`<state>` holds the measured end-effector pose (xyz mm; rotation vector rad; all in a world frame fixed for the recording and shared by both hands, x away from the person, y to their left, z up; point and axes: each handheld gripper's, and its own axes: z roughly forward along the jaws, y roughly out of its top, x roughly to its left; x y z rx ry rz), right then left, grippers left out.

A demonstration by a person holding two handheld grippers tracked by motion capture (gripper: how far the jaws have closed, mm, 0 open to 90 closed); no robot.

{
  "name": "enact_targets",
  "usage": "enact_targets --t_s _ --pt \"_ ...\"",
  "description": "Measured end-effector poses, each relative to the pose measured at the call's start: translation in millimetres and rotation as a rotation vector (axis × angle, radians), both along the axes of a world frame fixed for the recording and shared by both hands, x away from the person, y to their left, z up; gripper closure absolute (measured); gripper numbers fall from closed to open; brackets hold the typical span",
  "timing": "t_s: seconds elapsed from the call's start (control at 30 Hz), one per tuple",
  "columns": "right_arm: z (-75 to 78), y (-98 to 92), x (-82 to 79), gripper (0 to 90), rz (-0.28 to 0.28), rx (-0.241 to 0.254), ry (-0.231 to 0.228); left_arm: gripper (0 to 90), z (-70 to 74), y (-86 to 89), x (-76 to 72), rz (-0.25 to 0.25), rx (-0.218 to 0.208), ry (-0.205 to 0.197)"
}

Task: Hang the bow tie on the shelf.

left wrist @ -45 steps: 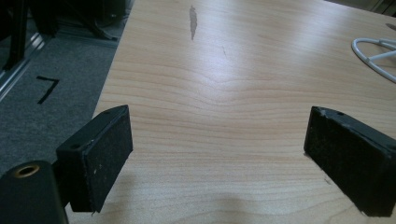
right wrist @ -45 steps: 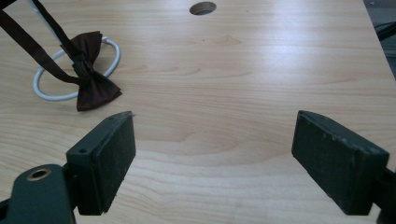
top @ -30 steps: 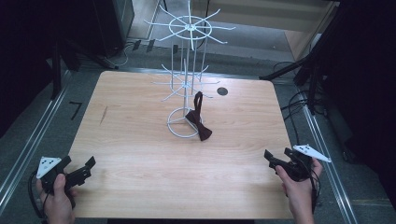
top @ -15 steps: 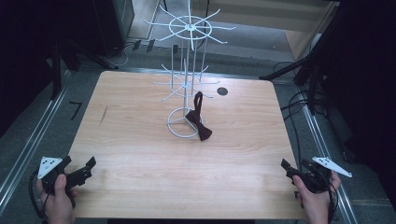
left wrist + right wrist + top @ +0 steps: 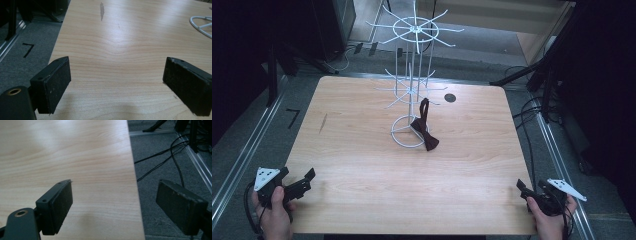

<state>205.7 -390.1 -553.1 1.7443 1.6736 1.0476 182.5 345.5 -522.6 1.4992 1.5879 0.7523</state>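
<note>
- well ahead of both tools, near the middle of the wooden table (image 5: 362, 165), the dark bow tie (image 5: 425, 136) lies against the ring base of the white wire rack (image 5: 412, 90), its strap running up toward one of the lower prongs; whether the strap is hooked on we cannot tell.
- our left gripper (image 5: 302, 182) sits low at the near left corner, jaws wide apart with nothing between them; in the left gripper view its gripper (image 5: 117, 82) frames bare wood, and an arc of the rack's base shows far off to its upper right.
- our right gripper (image 5: 527, 192) sits at the near right corner, jaws just as wide and empty; in the right gripper view its gripper (image 5: 115, 205) straddles the table edge, one pad over wood, the other over grey carpet (image 5: 160, 177) and loose black cables (image 5: 172, 157).
- we judge the bow tie light, soft and floppy: fabric that will fold and sag rather than hold shape, not fragile, and with enough nap that the pads should not slip.
- we would pinch it at the centre knot, where the cloth is thickest, or on the strap just above it if it must be lifted off a prong.
- the rack looks like thin, stiff, smooth coated wire, light enough to tip or slide if the strap snags; a second gripper steadying the stem may help.
- the table is pale laminate with a printed grain, smooth and slightly glossy.
</note>
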Motion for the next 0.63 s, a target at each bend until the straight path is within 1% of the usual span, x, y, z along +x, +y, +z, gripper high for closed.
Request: enact_targets --t_s 0.03,0.07,0.1,0.13,0.2,0.3,0.37,0.47,0.57,0.63 --pt "0.3 2.8 0.1 13.8 0.007 -0.019 -0.007 8.6 0.0 -0.2 0.0 -0.001 0.001 -0.001" --pt "1.2 5.1 -0.4 13.9 0.016 -0.044 -0.025 8.5 0.1 -0.3 0.0 -0.003 0.003 -0.001" --pt "1.1 7.3 -0.5 13.9 0.03 -0.047 -0.029 8.6 0.0 -0.5 0.0 -0.003 0.003 0.0" --pt "1.0 9.1 0.4 13.9 0.04 -0.054 -0.022 8.6 0.0 -0.7 0.2 -0.006 0.004 0.001" --pt "1.0 9.6 1.1 14.1 0.044 -0.059 -0.035 8.6 0.0 -1.7 0.4 -0.004 0.014 0.003" --pt "0.8 7.5 1.0 14.0 0.04 -0.028 -0.035 8.5 0.1 -3.1 0.7 -0.014 0.027 0.006" --pt "0.8 5.6 0.5 14.0 0.039 -0.009 -0.04 8.5 0.3 -2.9 0.3 -0.016 0.028 0.006" --pt "0.5 2.6 0.4 14.0 0.034 0.022 -0.036 8.4 0.1 -0.2 -0.3 -0.016 0.012 0.001" --pt "0.2 1.1 0.6 14.0 0.036 0.036 -0.037 8.4 0.1 2.5 -0.6 -0.009 -0.01 0.0" --pt "0.2 0.7 0.8 13.8 0.041 0.042 -0.032 8.4 0.0 2.6 -0.3 -0.007 -0.008 0.002"
